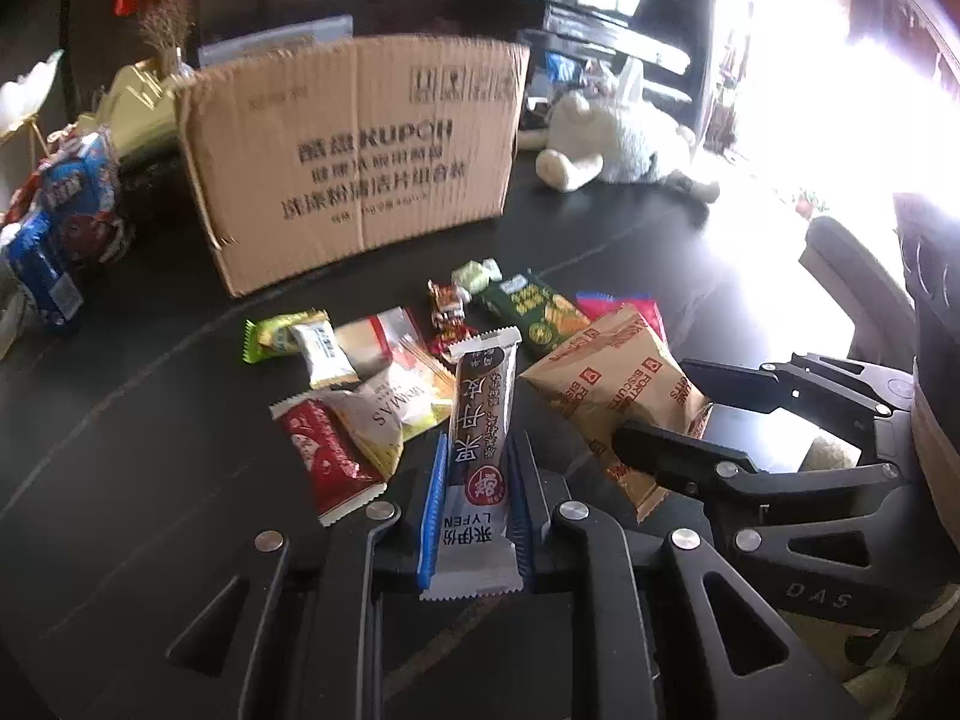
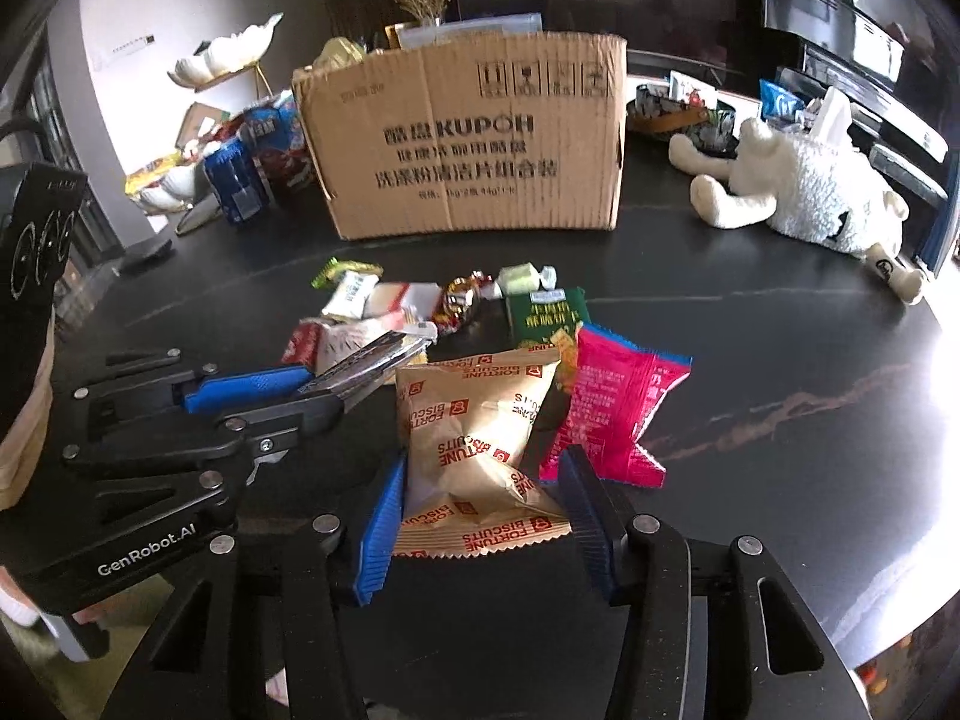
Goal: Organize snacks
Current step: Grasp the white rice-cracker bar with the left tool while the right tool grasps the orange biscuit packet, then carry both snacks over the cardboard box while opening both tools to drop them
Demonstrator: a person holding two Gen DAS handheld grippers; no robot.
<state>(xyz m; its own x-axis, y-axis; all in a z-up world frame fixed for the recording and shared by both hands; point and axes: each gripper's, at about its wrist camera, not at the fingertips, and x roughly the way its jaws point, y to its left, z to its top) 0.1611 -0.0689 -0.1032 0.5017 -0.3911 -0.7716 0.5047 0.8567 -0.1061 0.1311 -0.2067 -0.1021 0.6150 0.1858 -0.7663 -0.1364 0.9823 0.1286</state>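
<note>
Snacks lie heaped mid-desk before the cardboard box (image 2: 468,138). The left hand-held gripper (image 1: 477,498) clamps the fruit-leather bar (image 1: 480,420) lengthwise, likely for boxing. The right hand-held gripper (image 2: 480,516) brackets the Fortune Biscuits bag (image 2: 474,438), pads touching its sides.

Tan red-printed biscuit packet (image 2: 474,444), magenta packet (image 2: 612,408), brown cardboard box (image 2: 468,144)

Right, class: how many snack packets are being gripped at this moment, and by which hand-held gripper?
2. The left hand-held gripper clamps the long brown bar; the right hand-held gripper is closed on the tan Fortune Biscuits pack. The other packets lie loose on the black table.
</note>
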